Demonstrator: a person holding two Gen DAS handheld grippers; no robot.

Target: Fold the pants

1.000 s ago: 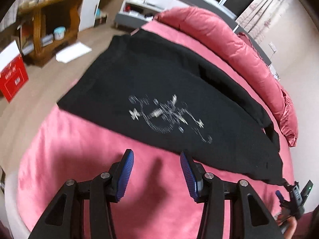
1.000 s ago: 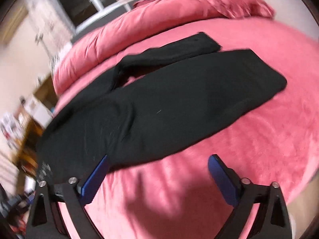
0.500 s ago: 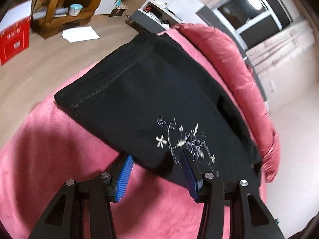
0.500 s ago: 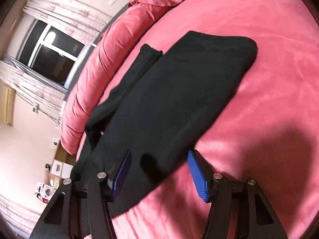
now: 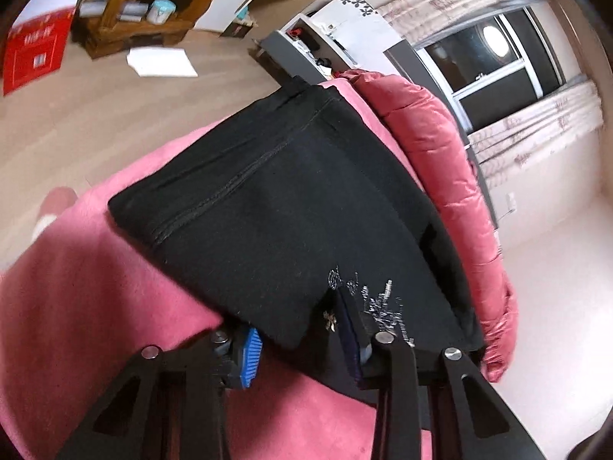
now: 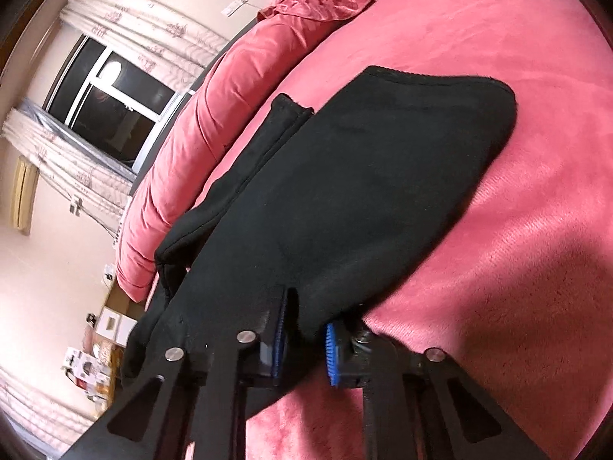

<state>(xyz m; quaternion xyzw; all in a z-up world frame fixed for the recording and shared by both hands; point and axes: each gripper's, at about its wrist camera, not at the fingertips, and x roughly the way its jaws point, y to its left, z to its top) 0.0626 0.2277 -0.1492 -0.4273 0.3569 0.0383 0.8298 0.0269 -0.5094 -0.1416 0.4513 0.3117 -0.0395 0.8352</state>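
- Left wrist view, starting with the biggest thing: a pink bed [image 5: 76, 306] fills the lower frame, its plush cover running under everything else; in the right wrist view the same bed [image 6: 517, 230] spreads across the right side
- a red quilt [image 5: 440, 145] is bunched along the far edge of the bed in the left view; the right view shows that quilt [image 6: 199, 122] as a long roll below the window
- black pants [image 5: 287, 199] lie flat on the bed, waistband end toward the wooden floor, with a stitched seam running across the cloth; the right view shows the pants [image 6: 364, 191] stretched away from the camera, one leg on top and a narrower leg edge peeking out beside it
- silver embroidery [image 5: 375, 303] sits on the pants close to the tool
- left gripper [image 5: 302, 341] has the near edge of the pants between its blue pads; the cloth drapes over one pad and the jaws are pinched in on the fabric
- right gripper [image 6: 304, 341] is likewise clenched on the pants' near edge, a fold of black cloth squeezed between its blue pads
- farther off in the left view, a red box [image 5: 34, 50] and a white paper sheet [image 5: 161, 62] rest on the floor
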